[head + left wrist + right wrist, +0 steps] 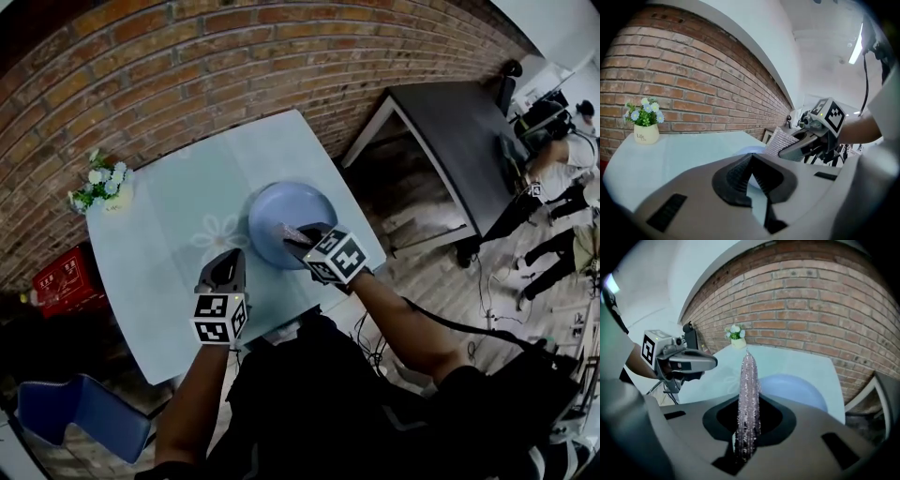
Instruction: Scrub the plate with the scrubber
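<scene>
One blue plate (281, 211) lies on the tabletop (159, 225), right of one flowerpot (646, 133) whose print is unreadable. Two tongs: right tongs (749, 401) clamp one sparkly scrubber (748, 371) over its near rim; left tongs (750, 161) are together, empty.

Lab-like workroom: red brick wall (187, 56), pale blue square table (159, 234), dark grey side table (450, 131), black cables (481, 277) across wooden floor (422, 267).

A small flower pot (101, 190) stands on the pale table (159, 258) beside the brick wall (234, 56).
</scene>
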